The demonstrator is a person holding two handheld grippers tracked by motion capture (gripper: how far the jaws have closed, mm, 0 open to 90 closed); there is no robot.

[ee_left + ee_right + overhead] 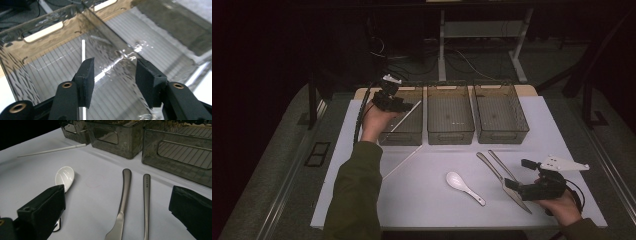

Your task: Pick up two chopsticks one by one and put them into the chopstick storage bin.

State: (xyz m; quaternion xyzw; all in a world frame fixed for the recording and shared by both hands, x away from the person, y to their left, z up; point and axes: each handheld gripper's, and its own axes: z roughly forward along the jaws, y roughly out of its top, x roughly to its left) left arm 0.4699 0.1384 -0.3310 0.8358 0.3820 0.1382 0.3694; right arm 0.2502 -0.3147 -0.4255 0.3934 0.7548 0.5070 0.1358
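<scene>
A thin white chopstick point(83, 48) lies slanted inside the leftmost smoky plastic bin point(402, 135), its upper end leaning on the rim. The left gripper point(114, 75) hangs over it, jaws released with nothing between. The right gripper point(117, 220) rests open near the knife point(123, 202), with bare tabletop around it.

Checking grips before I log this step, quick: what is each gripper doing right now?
Left gripper: open, holding nothing, over the left smoky clear plastic bin, where a thin white chopstick lies.
Right gripper: open, empty, above the silver metal knife.
</scene>
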